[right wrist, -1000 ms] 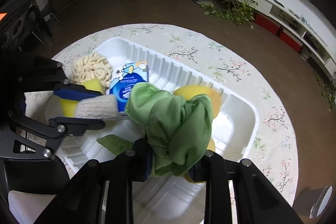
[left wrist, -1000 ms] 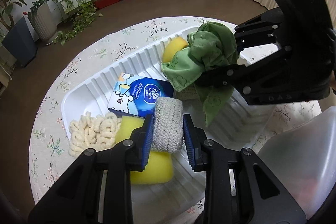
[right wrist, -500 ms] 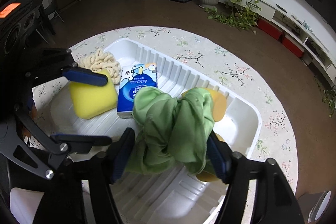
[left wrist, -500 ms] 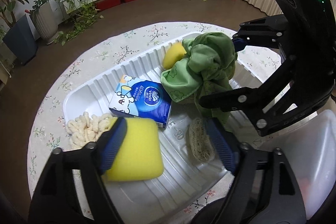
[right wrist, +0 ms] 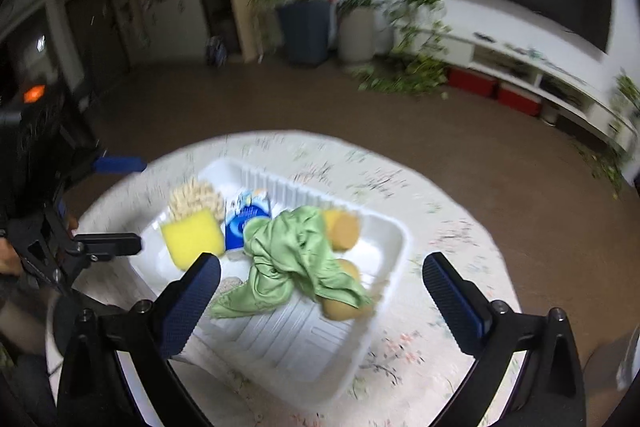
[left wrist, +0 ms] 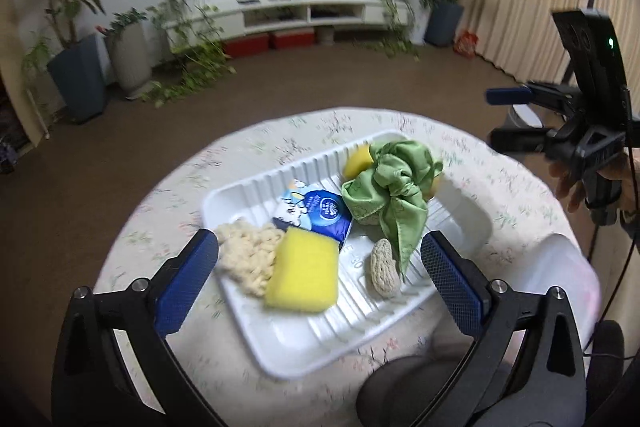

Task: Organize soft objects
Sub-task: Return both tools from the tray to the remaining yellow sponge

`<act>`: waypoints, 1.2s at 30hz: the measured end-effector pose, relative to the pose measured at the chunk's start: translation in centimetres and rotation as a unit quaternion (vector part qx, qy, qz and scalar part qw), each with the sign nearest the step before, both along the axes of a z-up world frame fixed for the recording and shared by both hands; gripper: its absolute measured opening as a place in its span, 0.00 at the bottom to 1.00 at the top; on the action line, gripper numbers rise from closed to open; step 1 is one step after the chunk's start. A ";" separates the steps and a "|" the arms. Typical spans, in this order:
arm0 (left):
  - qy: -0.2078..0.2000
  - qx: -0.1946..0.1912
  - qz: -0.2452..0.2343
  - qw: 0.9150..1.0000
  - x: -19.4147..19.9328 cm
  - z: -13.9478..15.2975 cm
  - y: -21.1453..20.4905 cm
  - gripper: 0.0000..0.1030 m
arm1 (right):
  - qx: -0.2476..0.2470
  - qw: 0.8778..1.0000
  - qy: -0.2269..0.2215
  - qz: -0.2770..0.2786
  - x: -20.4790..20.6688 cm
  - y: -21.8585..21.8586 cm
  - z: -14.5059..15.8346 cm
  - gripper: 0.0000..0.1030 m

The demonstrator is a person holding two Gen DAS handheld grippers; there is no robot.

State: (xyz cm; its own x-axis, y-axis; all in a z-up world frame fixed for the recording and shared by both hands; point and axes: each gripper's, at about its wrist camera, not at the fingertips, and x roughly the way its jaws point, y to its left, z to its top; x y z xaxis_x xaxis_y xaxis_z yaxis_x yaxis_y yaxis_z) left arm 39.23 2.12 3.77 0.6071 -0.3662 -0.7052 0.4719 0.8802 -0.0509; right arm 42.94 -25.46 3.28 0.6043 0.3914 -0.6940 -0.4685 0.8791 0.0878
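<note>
Two grippers, both with jaws opening wide and nothing between them.

Left wrist view: my left gripper (left wrist: pixel 320 263) is spread, pads clear of everything. A second ago it pinched the grey woven pad (left wrist: pixel 385 268); that pad now lies loose in the white tray (left wrist: pixel 460 215), ahead of the gripper and toward its right finger. Yellow sponge (left wrist: pixel 302 269) sits ahead between the fingers, cream noodle-textured scrubber (left wrist: pixel 248 259) toward the left finger, blue tissue pack (left wrist: pixel 316 213) just beyond the sponge. Green cloth (left wrist: pixel 390 187) is bunched farther ahead to the right, part covering an orange-yellow sponge (left wrist: pixel 358 161). View has pulled back and up from the tray since the release.

Right wrist view (blurred): my right gripper (right wrist: pixel 320 291) is likewise spread and empty. The green cloth (right wrist: pixel 296 259) it was holding a second ago now lies slumped in the tray (right wrist: pixel 396 239), directly ahead, draped over the rounded yellow pieces. The floral-clothed surface (right wrist: pixel 440 219) carries the tray.

My reading: both drops done, everything soft in sight sits in the tray. Next, I would check for anything left outside it; the frosted container (left wrist: pixel 560 267) off the left gripper's right side is too unclear to judge.
</note>
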 end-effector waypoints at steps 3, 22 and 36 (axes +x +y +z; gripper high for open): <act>-0.015 -0.018 0.014 1.000 -3.1 0.9 1.5 1.00 | 0.031 0.999 -0.029 -0.025 -3.3 -2.4 1.4 1.00; -0.016 -0.050 0.109 0.993 -24.6 -4.9 3.0 1.00 | 0.079 0.996 -0.003 -0.039 -28.4 3.6 -5.1 1.00; -0.022 -0.062 0.109 0.992 -26.5 -3.8 4.1 1.00 | 0.053 0.992 0.079 -0.083 -28.2 12.2 -11.5 1.00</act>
